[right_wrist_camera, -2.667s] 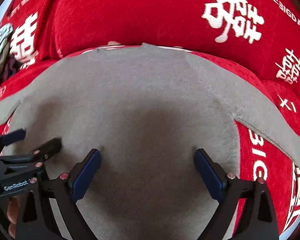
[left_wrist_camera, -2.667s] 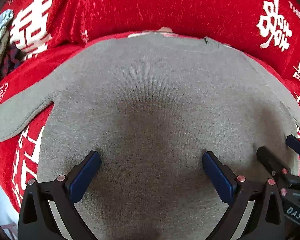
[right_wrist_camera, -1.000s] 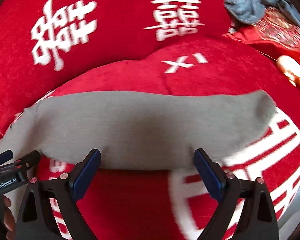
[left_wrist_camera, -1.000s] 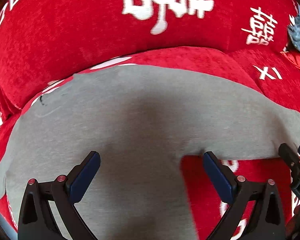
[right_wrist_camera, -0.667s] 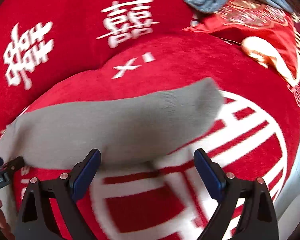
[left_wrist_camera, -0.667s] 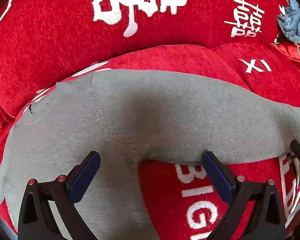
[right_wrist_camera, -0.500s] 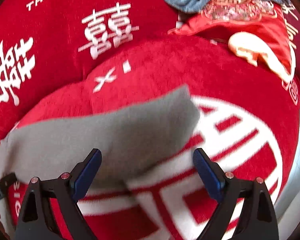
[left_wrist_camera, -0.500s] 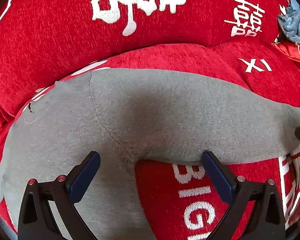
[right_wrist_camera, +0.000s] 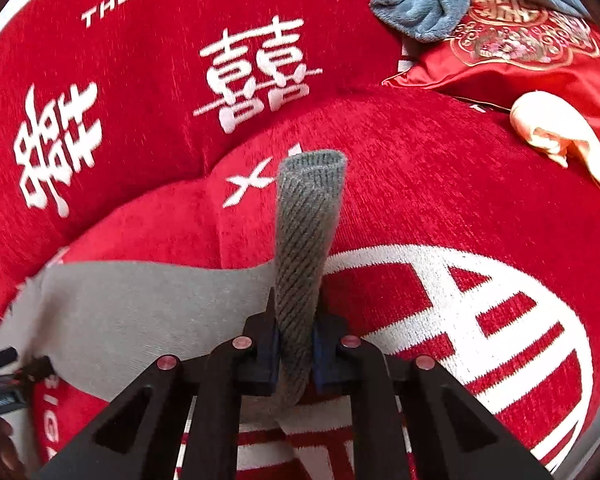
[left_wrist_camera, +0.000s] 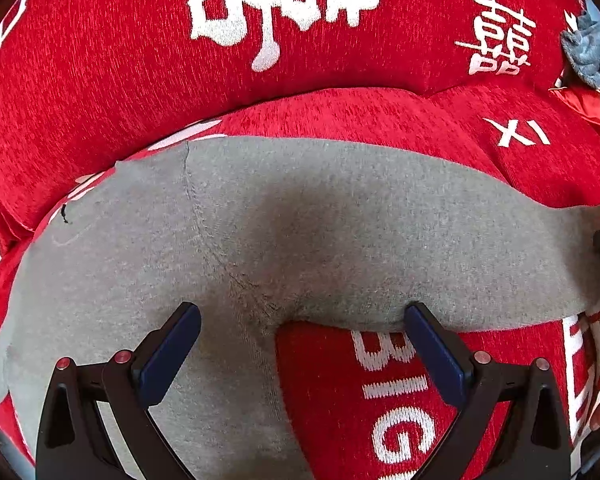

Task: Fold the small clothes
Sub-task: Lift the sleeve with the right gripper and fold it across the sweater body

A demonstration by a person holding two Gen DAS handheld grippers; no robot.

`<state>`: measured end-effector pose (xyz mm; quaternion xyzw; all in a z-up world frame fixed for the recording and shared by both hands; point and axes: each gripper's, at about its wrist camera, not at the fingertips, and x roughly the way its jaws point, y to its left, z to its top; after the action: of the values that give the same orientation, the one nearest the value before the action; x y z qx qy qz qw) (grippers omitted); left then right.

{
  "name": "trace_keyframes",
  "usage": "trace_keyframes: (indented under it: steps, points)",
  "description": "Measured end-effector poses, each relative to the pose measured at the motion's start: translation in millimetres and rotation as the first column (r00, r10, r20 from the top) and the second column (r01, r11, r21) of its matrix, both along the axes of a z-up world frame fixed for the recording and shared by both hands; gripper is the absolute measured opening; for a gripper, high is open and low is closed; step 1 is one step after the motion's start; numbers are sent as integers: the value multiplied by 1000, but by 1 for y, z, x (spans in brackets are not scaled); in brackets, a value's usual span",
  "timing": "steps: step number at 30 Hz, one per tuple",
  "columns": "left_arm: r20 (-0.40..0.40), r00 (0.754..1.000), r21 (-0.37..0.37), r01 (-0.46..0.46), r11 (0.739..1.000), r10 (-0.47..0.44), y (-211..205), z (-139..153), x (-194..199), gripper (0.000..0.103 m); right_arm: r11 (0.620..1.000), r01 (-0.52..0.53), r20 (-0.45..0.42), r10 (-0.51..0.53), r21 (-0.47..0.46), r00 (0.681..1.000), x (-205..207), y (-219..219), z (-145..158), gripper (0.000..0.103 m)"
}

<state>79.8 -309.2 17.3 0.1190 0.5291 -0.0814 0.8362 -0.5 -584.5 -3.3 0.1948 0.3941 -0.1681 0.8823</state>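
Sweater [left_wrist_camera: 340, 240] fabric, grey, is lying spread flat on the red sofa cover [left_wrist_camera: 380, 112], and its right sleeve cuff [right_wrist_camera: 308, 216] is standing up, pinched in the right gripper [right_wrist_camera: 294, 354]. Beside the sleeve's armpit, the left gripper [left_wrist_camera: 300, 344] is hovering over the sweater with its 2 fingers spread wide, gripping nothing.

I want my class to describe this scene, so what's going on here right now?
A person with a gripper in each hand is folding a grey sweater spread on a red sofa cover. The right gripper is shut on the sleeve cuff, lifted off the cover. The left gripper hovers open by the armpit.
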Motion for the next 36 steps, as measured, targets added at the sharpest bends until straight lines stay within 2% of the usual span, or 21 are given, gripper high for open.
trace_keyframes:
  steps: [4,8,9,11,15,17,21,27,36]
  points:
    - [-1,1000,-3,-6,1000,6,2,0,-1,102,997,-4,-40,7,78,999,8,-3,-11,18]
    - [4,1000,-2,-12,1000,12,5,1,0,102,997,-6,-42,9,78,999,14,-2,-18,20]
    - [2,1000,-5,-17,1000,17,7,1,1,102,997,-26,-42,29,72,999,16,0,-20,19]
    - [8,1000,-9,-21,1000,21,10,2,2,102,998,-43,-40,45,51,998,16,2,-19,8]
    - [37,997,-23,-60,998,61,25,8,9,102,997,42,21,-43,57,999,-4,-14,-8,7]
    - [24,995,-31,-98,995,99,36,5,16,102,996,60,41,-62,66,997,-10,-19,-4,7]
    - [-16,987,-47,-162,986,161,54,-7,26,102,998,66,51,-66,8,996,-10,-14,6,7]
    - [-12,992,-43,-127,991,127,50,-13,27,103,998,55,44,-56,8,997,-8,-8,10,6]
    - [10,994,-96,-107,990,109,65,-3,19,102,1000,10,54,-10,-7,998,-2,19,31,6]
